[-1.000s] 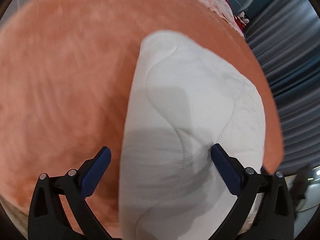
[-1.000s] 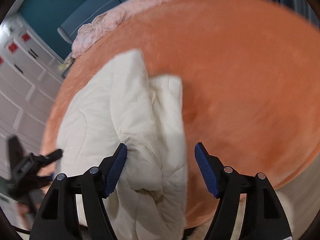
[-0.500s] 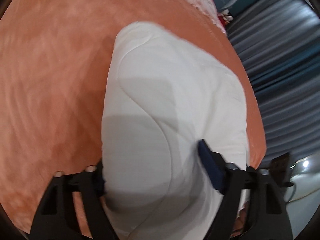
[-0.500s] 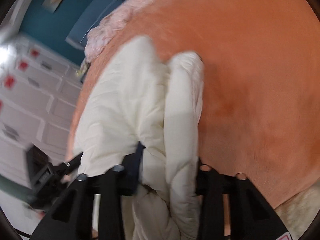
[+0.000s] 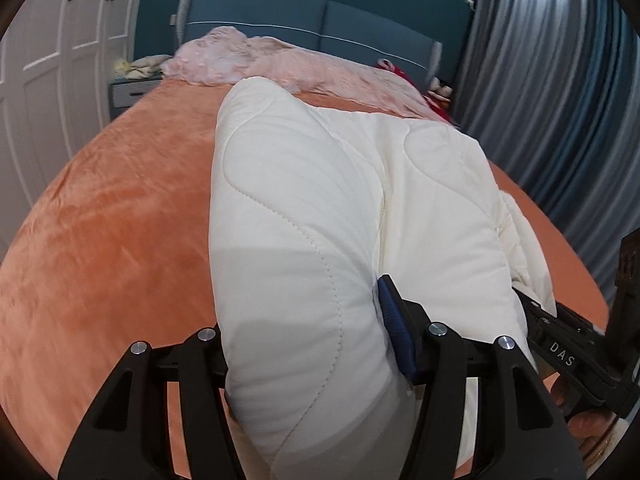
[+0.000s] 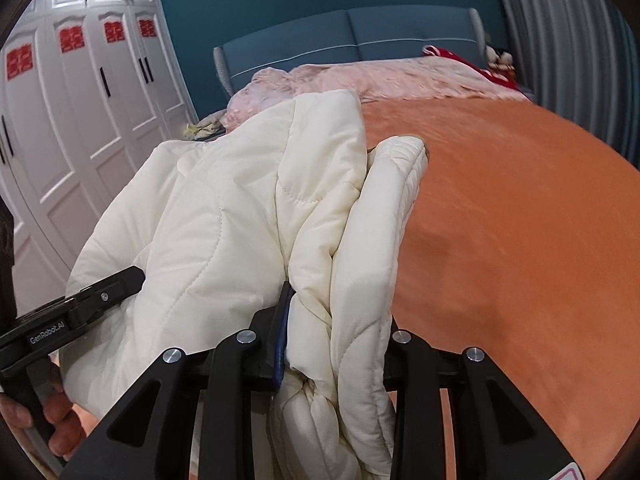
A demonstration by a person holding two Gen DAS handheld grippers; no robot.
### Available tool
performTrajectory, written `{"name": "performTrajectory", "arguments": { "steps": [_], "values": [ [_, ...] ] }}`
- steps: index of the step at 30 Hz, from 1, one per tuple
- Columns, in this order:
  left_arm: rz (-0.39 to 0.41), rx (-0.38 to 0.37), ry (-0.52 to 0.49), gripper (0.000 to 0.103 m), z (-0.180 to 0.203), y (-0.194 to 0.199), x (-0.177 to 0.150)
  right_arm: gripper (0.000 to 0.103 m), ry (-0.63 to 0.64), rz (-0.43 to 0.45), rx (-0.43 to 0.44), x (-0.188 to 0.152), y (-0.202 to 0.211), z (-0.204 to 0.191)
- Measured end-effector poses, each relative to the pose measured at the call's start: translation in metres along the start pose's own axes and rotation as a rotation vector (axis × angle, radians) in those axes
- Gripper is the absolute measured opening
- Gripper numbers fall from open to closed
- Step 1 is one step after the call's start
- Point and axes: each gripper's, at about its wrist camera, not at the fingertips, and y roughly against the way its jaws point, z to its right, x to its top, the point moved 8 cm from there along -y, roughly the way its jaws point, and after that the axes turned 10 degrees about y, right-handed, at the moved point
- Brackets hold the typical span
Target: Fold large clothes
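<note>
A cream quilted padded coat (image 5: 320, 184) is bunched and lifted off the orange bedspread (image 5: 100, 240). My left gripper (image 5: 304, 312) has its jaws closing on a thick fold of the coat; the blue pad (image 5: 394, 332) on the right presses into the cloth, and the other fingertip is hidden behind it. My right gripper (image 6: 338, 308) is shut on a narrower bundle of the coat (image 6: 224, 208), with its right fingertip buried in the fabric. Each view shows the other gripper's black frame at its edge, held by a hand (image 6: 52, 420).
The orange bedspread (image 6: 520, 220) stretches away to the right. Crumpled pink bedding (image 5: 280, 60) and a red item (image 6: 480, 64) lie by the blue headboard (image 6: 352, 48). White wardrobes (image 6: 80, 112) stand on the left and grey curtains (image 5: 560, 80) on the right.
Both grippers went from open around the coat to closed on its folds, then rose and tipped up with it. The views now show the headboard and the room.
</note>
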Motion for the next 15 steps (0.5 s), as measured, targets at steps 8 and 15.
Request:
{"name": "performTrajectory", "arguments": {
  "steps": [8, 15],
  "values": [
    [-0.015, 0.053, 0.037, 0.055, -0.069, -0.059, 0.022, 0.029, 0.070, -0.036, -0.002, 0.004, -0.087, -0.030],
    [-0.027, 0.051, 0.047, 0.056, -0.098, -0.096, 0.017, 0.031, 0.113, -0.031, -0.024, -0.010, -0.116, -0.032]
  ]
}}
